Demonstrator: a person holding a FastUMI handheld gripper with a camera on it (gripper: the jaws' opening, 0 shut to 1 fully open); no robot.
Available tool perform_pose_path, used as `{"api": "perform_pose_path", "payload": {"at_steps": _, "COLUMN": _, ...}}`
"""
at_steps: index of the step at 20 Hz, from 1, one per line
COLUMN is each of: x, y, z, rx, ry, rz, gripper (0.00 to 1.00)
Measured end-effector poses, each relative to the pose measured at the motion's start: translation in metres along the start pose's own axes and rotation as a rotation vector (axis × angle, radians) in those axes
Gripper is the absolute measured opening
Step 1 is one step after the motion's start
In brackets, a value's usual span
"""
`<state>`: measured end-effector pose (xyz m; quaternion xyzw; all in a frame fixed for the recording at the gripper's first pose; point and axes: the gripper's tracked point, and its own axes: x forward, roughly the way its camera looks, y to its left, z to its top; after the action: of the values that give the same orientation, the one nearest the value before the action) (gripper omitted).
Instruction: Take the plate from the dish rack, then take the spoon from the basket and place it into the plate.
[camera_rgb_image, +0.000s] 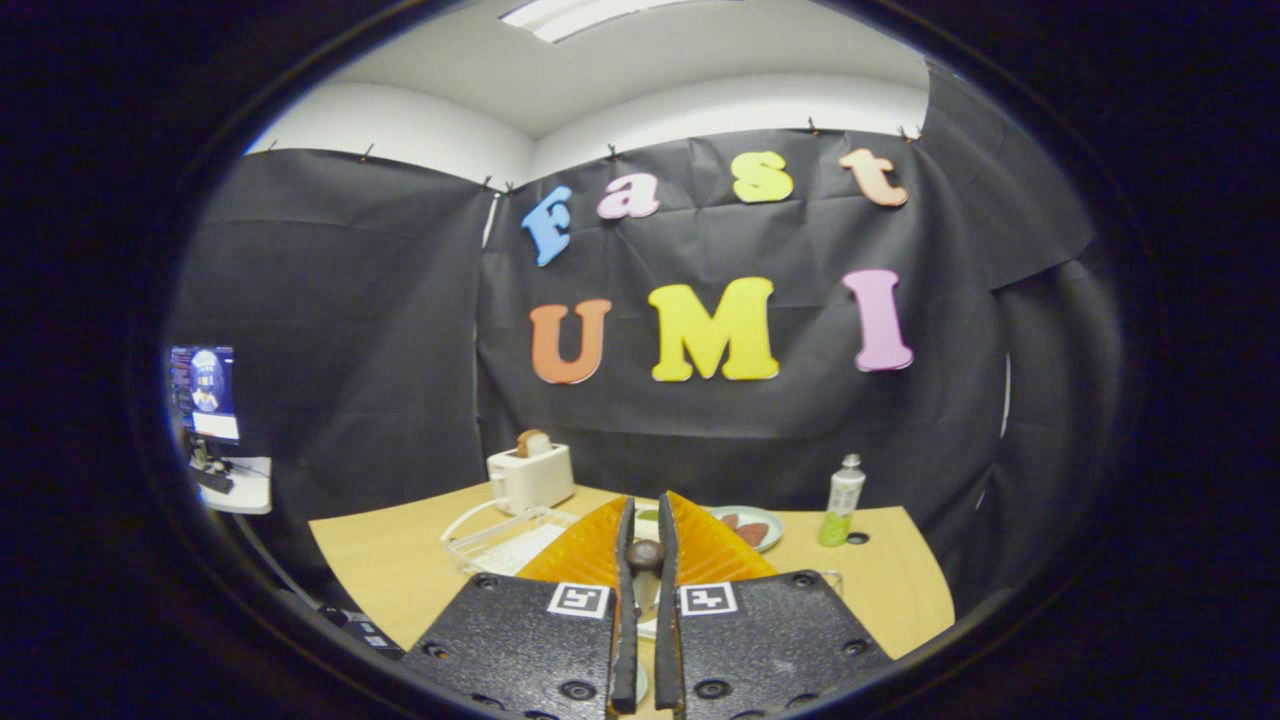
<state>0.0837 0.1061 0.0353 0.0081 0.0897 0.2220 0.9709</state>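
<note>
- A monitor glows on a small white side desk, well off to the left of the counter and apart from it.
- The counter is a light wooden top, set against the black cloth wall.
- A white wire dish rack lies on the counter just left of the claw's left finger; whether anything stands in it cannot be told.
- Behind the rack stands a white toaster with a slice of bread sticking up out of its slot.
- The claw is narrowed to a slim gap, and both fingers press on a thin handle with a dark rounded end, which looks to be the spoon; it stands up between the fingers, raised above the counter.
- Something pale lies low in the gap beneath the spoon, too hidden to name.
- Just beyond the right finger sits a plate on the counter, with reddish-brown pieces on it; the finger covers its near left part.
- Further right, a small bottle with green liquid in its lower part stands upright, a dark cap lying just beside its base.
</note>
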Motion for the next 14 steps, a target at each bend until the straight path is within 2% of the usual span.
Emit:
{"api": "perform_pose_path", "payload": {"at_steps": 3, "x": 0.011, "y": 0.017, "z": -0.03, "rx": 0.081, "ry": 0.093, "rz": 0.108, "gripper": 0.12}}
{"api": "perform_pose_path", "payload": {"at_steps": 5, "x": 0.018, "y": 0.022, "z": -0.049, "rx": 0.104, "ry": 0.146, "rz": 0.143, "gripper": 0.12}}
{"api": "perform_pose_path", "payload": {"at_steps": 9, "x": 0.028, "y": 0.035, "z": -0.086, "rx": 0.075, "ry": 0.223, "rz": 0.187, "gripper": 0.12}}
{"api": "perform_pose_path", "payload": {"at_steps": 14, "x": 0.033, "y": 0.07, "z": -0.115, "rx": 0.045, "ry": 0.284, "rz": 0.309, "gripper": 0.12}}
